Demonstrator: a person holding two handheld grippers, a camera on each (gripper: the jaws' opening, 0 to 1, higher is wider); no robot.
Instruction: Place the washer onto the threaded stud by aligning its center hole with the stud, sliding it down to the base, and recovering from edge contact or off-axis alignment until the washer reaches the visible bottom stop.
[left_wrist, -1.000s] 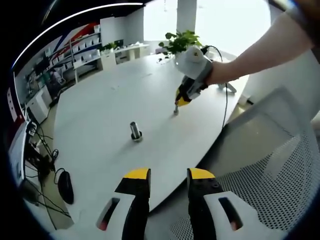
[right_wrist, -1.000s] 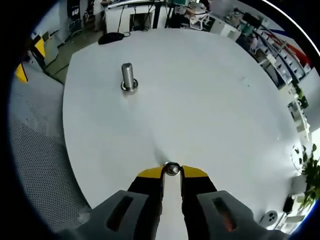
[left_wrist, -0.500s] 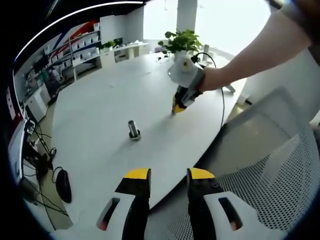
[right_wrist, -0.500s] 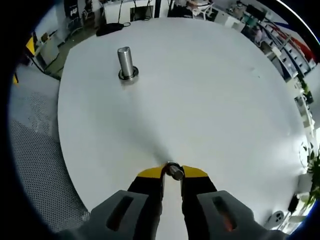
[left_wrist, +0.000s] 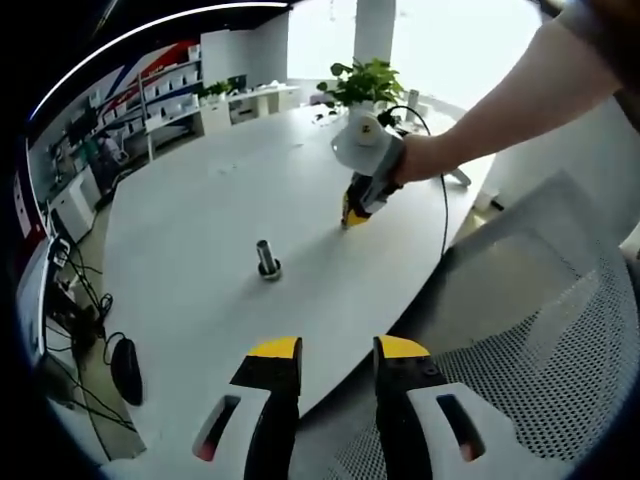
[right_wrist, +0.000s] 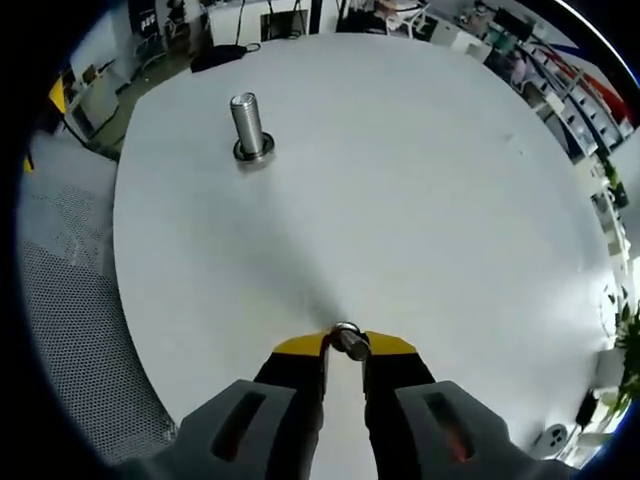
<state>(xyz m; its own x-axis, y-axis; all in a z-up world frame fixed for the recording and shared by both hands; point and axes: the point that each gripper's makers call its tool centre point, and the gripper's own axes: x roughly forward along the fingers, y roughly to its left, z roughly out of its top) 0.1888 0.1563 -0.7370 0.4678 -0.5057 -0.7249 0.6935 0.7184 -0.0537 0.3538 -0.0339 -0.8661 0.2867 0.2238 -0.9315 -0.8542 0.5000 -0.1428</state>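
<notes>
A short threaded metal stud (right_wrist: 247, 128) stands upright on the white table (right_wrist: 420, 180), with a ring at its base. My right gripper (right_wrist: 345, 342) is shut on a small metal washer (right_wrist: 347, 340), held between its yellow-tipped fingers above the table, well short of the stud. In the left gripper view the stud (left_wrist: 267, 259) stands mid-table and the right gripper (left_wrist: 351, 215), held by a person's hand, hovers to its right. My left gripper (left_wrist: 337, 350) stands open off the table's near edge, with nothing between its fingers.
A mesh chair (left_wrist: 540, 330) sits by the table's edge on the right. A potted plant (left_wrist: 362, 82) and a cable (left_wrist: 445, 190) lie at the table's far side. Shelves and desks (left_wrist: 170, 100) line the room's back. Cables and a dark mouse (left_wrist: 128, 370) lie on the floor.
The right gripper has lifted off the table with the washer and moved a little left toward the stud. The left gripper has stayed put.
</notes>
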